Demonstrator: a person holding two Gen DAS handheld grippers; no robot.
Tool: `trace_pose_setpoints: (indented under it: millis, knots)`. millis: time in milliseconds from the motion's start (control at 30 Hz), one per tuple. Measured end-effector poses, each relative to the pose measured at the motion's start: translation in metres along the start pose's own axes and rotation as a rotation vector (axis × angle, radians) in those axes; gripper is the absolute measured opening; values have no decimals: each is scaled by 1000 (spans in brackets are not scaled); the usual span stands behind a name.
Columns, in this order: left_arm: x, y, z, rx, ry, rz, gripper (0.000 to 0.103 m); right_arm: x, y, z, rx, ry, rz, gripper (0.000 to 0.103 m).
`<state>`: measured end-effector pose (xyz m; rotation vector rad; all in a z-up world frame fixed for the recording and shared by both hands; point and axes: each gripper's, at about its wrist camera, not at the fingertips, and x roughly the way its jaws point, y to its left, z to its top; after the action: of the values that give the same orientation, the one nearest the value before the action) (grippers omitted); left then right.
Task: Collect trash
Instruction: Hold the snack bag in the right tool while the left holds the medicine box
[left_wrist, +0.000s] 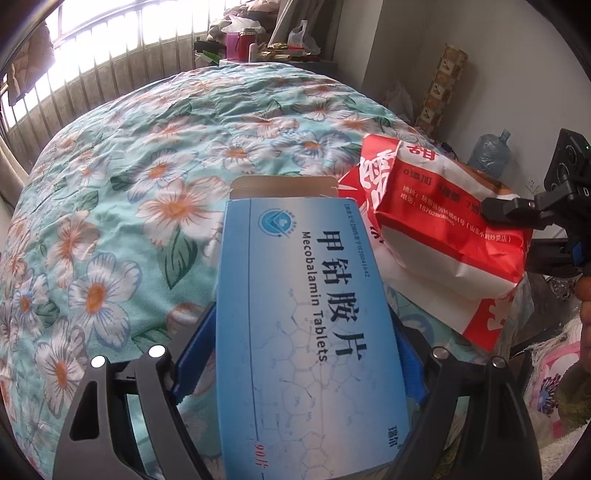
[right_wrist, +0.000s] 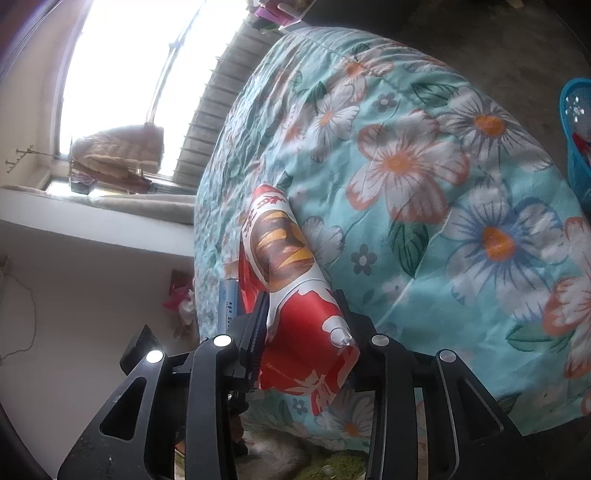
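My left gripper (left_wrist: 295, 369) and right gripper (right_wrist: 306, 332) each have jaws clamped closed, both held above bed level.

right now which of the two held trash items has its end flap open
The blue Mecobalamin tablet box in the left gripper: its brown end flap stands open. The red and white paper bag in the right gripper is crumpled.

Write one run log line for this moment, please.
left gripper: shut on blue tablet box | right gripper: shut on red snack bag | both above floral quilt
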<state>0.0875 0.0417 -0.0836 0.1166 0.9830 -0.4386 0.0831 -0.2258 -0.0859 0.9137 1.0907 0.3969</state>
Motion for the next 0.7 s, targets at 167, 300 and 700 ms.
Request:
trace_pose_setpoints:
  millis: [167, 300, 700]
  knots:
    - [0, 0, 0, 4, -2, 4, 82, 1, -1, -2, -2, 4, -4, 36]
    - [1, -1, 0, -1, -5, 15, 81, 2, 0, -3, -9, 13, -8, 35]
    - [-3, -5, 0, -40, -1, 63, 74, -2, 3, 2, -59, 17, 17, 26]
